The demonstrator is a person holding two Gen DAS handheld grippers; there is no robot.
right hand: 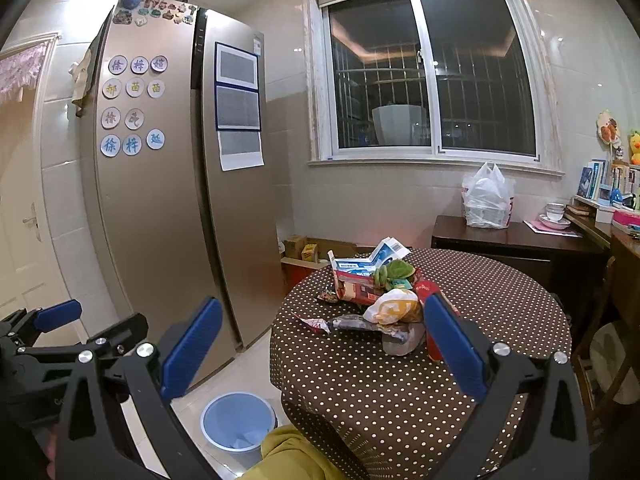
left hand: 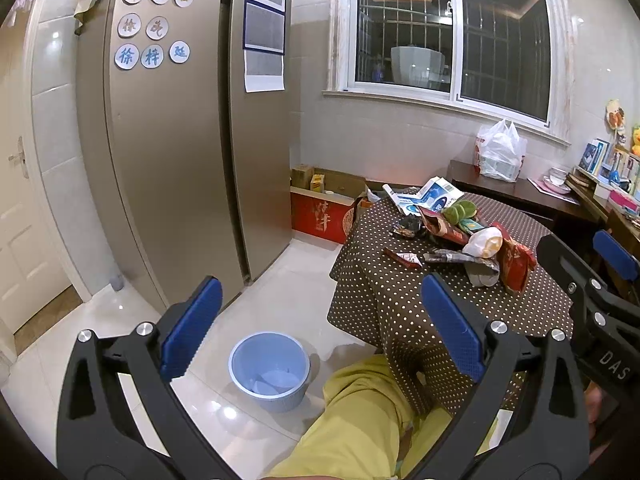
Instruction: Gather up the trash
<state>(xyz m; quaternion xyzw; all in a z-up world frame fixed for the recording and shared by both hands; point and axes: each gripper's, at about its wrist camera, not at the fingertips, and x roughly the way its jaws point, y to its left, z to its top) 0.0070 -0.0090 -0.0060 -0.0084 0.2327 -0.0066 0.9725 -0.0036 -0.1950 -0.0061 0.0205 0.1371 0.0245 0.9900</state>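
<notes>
Left jaws: wide apart, nothing between them; left gripper point(left hand: 320, 328) held off the near edge of the worktop, above the floor and the bin.
Right jaws: wide apart too, empty; right gripper point(right hand: 324, 344) aimed toward the trash heap, well short of it.
Trash: a loose heap point(right hand: 380, 300) of wrappers and crushed packets mid-worktop, on the dotted cloth point(right hand: 400, 392). Includes a blue-and-white carton point(right hand: 384, 258) at the back, a green plush-looking item point(right hand: 394, 270), a pale crumpled bag point(right hand: 394, 306), a dark foil wrapper point(right hand: 356, 324), and a small red-white wrapper point(right hand: 314, 324) lying nearest the cloth's left edge.
Bin: pale blue bucket point(left hand: 269, 366) on the floor, just beside the worktop's hanging cloth, by the person's knee in yellow trousers point(left hand: 360, 412).
Bin contents: a little pale scrap at the bottom, otherwise looks near empty; what the scrap is, cannot tell.
Other container: white plastic bag point(right hand: 486, 198) on the dark side cabinet, tied full; probably not part of the job.
Step in hand (judged): first reach, nothing taken yet.
Doing it well: take an outlying piece first, the red-white wrapper or the foil one, so the heap does not topple. Close on a crumpled fold, not a flat face. Avoid pinching the cloth, which would drag the lot. Carry low over the edge and release over the bucket mouth.
</notes>
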